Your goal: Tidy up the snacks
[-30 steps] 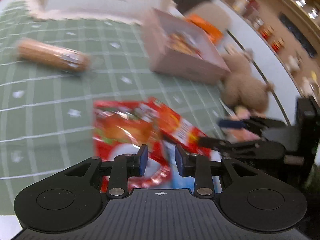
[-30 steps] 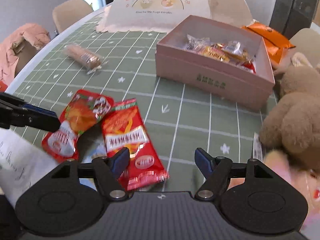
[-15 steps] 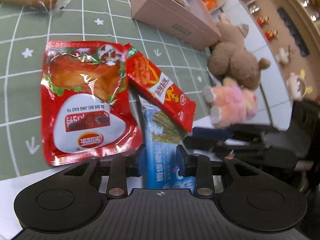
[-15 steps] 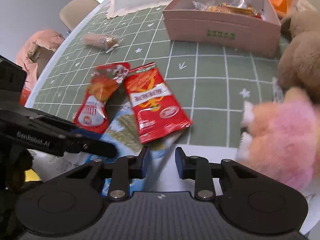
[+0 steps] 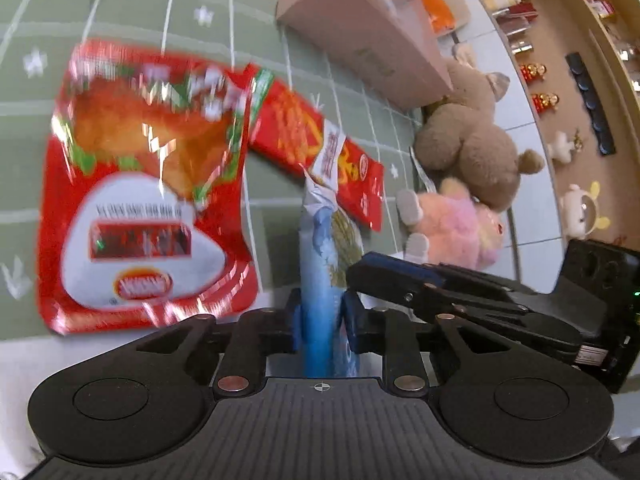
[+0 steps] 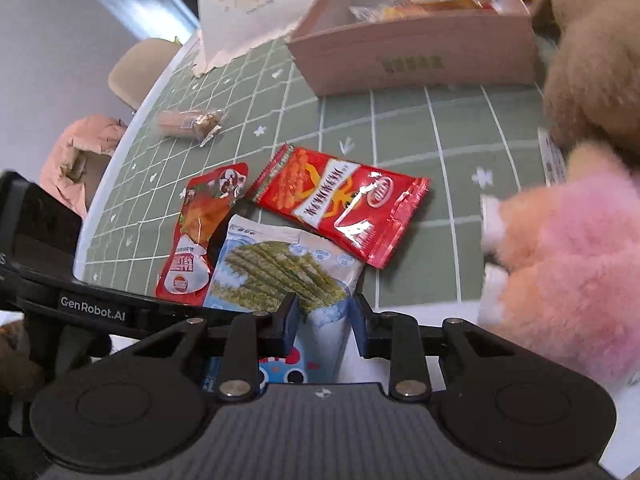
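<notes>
Both grippers dropped onto the blue snack bag (image 6: pixel 280 268).
Your left gripper (image 5: pixel 320 320) is closing, pinching it; right gripper (image 6: pixel 324 320), nearly closed, straddles its edge — lift level.

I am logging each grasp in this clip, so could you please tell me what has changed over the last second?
Both tools came down onto the blue snack bag. The left tool, clear of it before, is closing on its near edge. The right tool, wide open before, has narrowed around the same bag; contact is unclear. The two red packets, the pink box and the plush toys stayed put.
</notes>
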`<action>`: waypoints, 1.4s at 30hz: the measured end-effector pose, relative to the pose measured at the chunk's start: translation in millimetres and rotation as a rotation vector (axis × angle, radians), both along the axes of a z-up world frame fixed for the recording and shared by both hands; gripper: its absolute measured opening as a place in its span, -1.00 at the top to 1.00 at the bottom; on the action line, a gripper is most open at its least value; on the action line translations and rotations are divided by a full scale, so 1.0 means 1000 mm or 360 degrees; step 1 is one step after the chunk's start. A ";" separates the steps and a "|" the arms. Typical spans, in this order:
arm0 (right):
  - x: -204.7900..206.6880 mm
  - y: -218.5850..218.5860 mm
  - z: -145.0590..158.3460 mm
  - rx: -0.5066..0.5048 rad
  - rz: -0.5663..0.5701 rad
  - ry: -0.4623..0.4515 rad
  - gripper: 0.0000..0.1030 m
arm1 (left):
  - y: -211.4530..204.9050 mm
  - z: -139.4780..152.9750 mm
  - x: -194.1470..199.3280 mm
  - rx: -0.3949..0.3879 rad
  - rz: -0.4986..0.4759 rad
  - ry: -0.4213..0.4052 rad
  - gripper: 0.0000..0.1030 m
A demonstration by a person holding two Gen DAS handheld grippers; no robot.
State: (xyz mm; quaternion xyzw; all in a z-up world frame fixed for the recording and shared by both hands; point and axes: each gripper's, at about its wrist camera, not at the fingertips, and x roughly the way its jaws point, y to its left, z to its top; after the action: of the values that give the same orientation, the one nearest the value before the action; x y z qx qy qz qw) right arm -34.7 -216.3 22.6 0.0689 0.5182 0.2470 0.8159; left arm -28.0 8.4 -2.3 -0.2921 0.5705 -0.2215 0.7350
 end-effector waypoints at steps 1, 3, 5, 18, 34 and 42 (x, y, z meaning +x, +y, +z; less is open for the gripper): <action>0.000 0.002 0.003 -0.0038 0.0017 -0.0041 0.45 | 0.003 0.007 0.000 0.0028 0.0014 -0.0045 0.60; -0.001 0.011 0.010 -0.0159 0.0064 -0.0170 0.31 | 0.012 0.023 0.000 0.0107 0.0048 -0.0126 0.62; -0.001 0.019 0.015 -0.0303 0.0109 -0.0314 0.07 | 0.024 0.039 0.000 0.0236 0.0081 -0.0205 0.62; 0.066 0.049 -0.004 -0.0403 0.0377 -0.0429 -0.49 | 0.047 0.071 -0.007 0.0565 0.0099 -0.0320 0.62; 0.047 0.066 -0.009 -0.0440 0.0423 -0.0418 -0.46 | 0.035 0.056 -0.008 0.0604 0.0096 -0.0284 0.62; 0.053 0.066 0.008 -0.0446 0.0369 -0.0419 0.12 | 0.035 0.057 0.001 0.0472 0.0159 -0.0282 0.64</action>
State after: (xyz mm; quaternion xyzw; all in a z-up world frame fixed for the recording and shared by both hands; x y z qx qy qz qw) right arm 18.1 -150.3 30.9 -0.1381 0.4409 0.2715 0.8443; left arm -27.4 43.8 54.5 -0.1879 0.5147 -0.1231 0.8274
